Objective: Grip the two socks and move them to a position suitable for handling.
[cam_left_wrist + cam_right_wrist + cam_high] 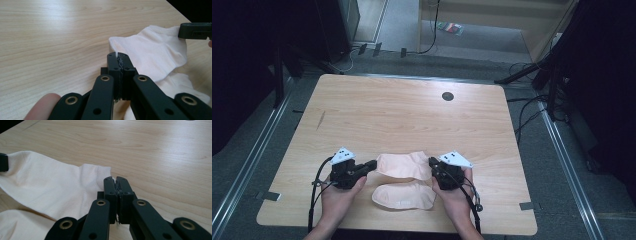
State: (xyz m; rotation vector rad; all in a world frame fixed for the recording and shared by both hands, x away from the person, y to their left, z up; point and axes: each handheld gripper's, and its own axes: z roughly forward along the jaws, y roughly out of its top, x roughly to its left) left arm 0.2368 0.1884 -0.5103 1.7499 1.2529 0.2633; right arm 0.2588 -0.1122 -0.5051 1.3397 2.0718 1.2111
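Two pale pink socks lie near the table's front edge. The upper sock is stretched between both grippers and lifted slightly. My left gripper is shut on the sock's left end; in the left gripper view its closed tips pinch the edge of the fabric. At the right end my right gripper is shut on the sock, and cloth shows between its tips. The lower sock lies flat on the table just in front, apart from both grippers.
The wooden table has a dark round grommet near its far edge. Both hands reach in from the front edge. Cables and dark stands sit on the floor around the table.
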